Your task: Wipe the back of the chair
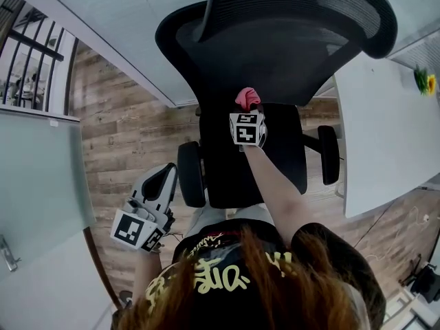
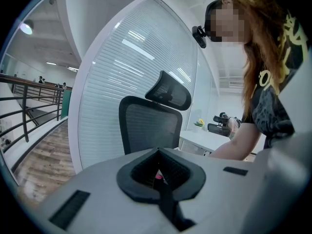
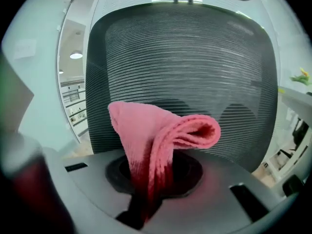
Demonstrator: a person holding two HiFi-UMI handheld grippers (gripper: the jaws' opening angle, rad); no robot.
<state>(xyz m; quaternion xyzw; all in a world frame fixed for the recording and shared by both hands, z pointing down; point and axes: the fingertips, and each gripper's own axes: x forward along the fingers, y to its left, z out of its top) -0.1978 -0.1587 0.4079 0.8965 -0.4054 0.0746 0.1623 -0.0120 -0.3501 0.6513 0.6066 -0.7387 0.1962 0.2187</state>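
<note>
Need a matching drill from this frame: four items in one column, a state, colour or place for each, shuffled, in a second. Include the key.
1. pink cloth
2. chair backrest
3. left hand-held gripper
4. white table

A. black mesh
B. jaws together, held clear of the chair
C. clamped in the right hand-held gripper
D. beside the chair, at the head view's right

Pairs: 1-C, 2-A, 3-B, 4-D

Ahead stands the chair back (image 3: 185,72); desk (image 1: 385,136) crowds right.
</note>
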